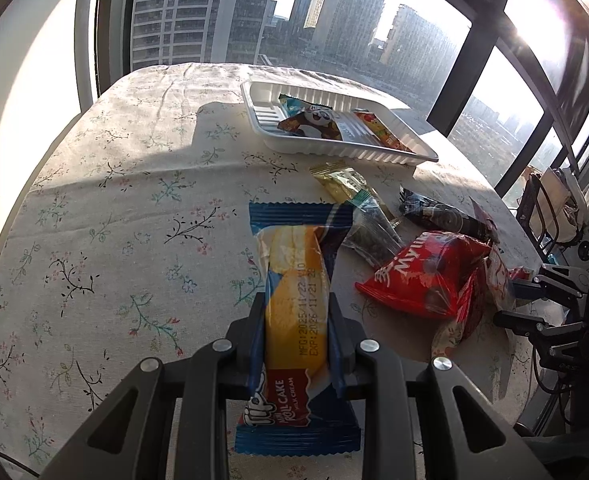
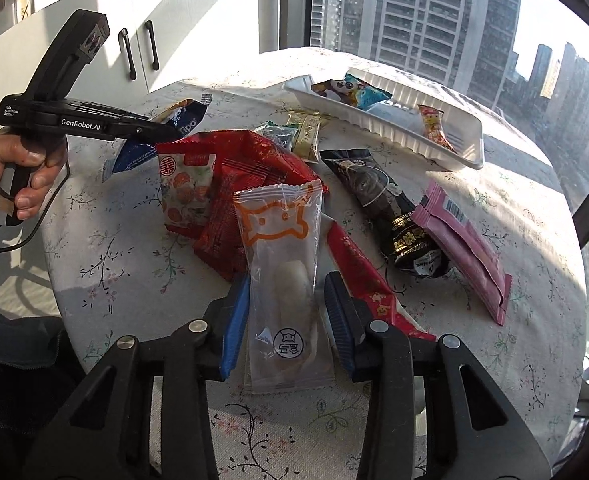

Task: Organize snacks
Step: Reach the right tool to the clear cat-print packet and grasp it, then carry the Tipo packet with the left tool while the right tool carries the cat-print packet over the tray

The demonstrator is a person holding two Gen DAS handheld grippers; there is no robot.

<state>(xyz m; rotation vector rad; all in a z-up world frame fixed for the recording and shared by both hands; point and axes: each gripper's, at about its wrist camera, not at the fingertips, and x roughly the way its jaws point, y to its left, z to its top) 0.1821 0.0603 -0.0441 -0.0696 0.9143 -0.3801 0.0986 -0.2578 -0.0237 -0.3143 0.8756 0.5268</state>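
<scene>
Left gripper clamped, right gripper agape.

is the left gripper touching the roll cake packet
Touching: the left wrist view shows both fingers of the left gripper pressed against the roll cake packet.

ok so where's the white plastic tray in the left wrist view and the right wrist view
Left wrist view: the white plastic tray sits upper centre, beyond the loose snacks, near the window.
Right wrist view: the tray is upper right, angled toward the window.
Shared landmark: the panda snack packet lies inside the tray in both views.
</scene>
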